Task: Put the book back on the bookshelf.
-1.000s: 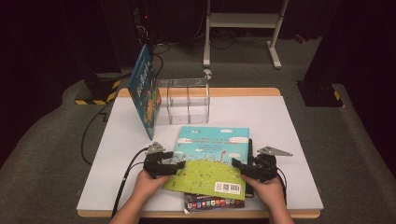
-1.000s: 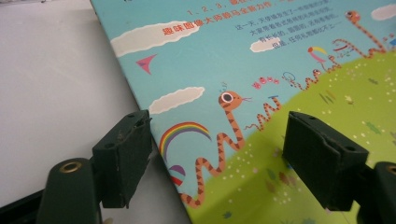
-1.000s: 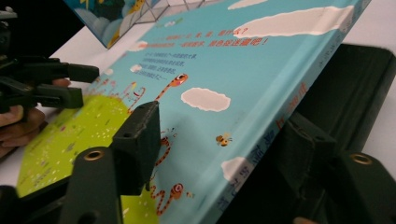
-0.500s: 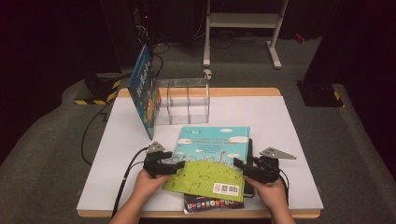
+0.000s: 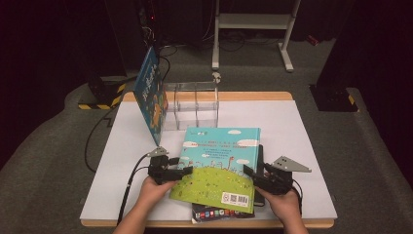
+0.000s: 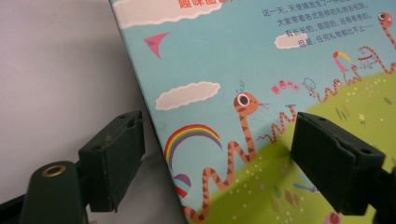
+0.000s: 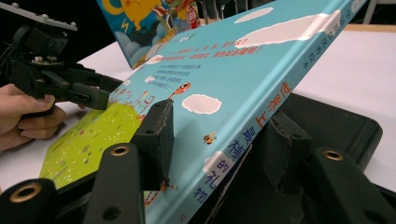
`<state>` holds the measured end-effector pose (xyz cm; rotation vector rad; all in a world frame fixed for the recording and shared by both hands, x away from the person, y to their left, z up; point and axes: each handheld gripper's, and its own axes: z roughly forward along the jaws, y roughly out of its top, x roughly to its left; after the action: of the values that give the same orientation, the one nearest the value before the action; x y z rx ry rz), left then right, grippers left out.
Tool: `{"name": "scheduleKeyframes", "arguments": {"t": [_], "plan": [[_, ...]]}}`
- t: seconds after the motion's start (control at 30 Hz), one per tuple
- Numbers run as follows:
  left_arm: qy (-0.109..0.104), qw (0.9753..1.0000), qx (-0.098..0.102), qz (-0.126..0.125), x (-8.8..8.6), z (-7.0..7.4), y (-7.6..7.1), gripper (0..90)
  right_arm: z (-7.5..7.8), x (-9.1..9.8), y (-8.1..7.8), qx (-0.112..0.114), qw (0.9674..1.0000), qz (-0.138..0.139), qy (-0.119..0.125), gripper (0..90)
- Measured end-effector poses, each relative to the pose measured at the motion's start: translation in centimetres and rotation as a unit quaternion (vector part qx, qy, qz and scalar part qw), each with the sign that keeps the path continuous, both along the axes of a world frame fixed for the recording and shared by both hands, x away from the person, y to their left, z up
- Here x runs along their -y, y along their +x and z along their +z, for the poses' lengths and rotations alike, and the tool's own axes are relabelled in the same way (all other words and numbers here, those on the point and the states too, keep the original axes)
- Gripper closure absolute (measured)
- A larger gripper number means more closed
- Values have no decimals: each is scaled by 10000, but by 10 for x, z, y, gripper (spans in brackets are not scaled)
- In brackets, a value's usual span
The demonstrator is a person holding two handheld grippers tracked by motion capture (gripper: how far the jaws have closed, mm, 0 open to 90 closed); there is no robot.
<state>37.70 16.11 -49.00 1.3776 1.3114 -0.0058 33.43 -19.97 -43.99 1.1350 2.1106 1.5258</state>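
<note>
A picture book [image 5: 219, 156] with a blue sky and green hill on its cover lies tilted on a stack at the table's near edge. My left gripper [image 5: 184, 171] stands at its left edge. In the left gripper view the book's [image 6: 261, 70] edge runs between the left gripper's [image 6: 219, 158] jaws, which have just been opening; one jaw is off the edge and the other hovers over the cover. My right gripper [image 5: 249, 173] is at the spine side. Its jaws [image 7: 224, 140] have just been closing, one pad on the cover [image 7: 224, 60] and one under the spine.
A dark-covered book [image 5: 214, 214] lies under the picture book, and a black flat thing [image 5: 260, 148] shows beside it. A blue book [image 5: 150, 92] stands leaning on a clear divided holder [image 5: 195, 102] at the back left. The white table top [image 5: 302, 131] stretches to the right.
Both hands and the picture book have barely shifted. The book stays tilted between the two grippers.
</note>
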Motion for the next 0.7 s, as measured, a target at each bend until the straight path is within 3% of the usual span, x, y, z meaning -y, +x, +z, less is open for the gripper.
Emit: {"name": "scheduleKeyframes", "arguments": {"t": [0.13,0.43,0.7], "plan": [[-185,9995,-158,-214,0,-1,1,156,3,-1,-2,119,9999,32,-24,488],[-23,10000,-6,-51,-2,5,-4,191,7,-5,1,-108,9999,-93,-9,467],[-124,9998,25,119,-8,8,-6,242,9,-14,4,-97,9996,-274,-41,453]]}}
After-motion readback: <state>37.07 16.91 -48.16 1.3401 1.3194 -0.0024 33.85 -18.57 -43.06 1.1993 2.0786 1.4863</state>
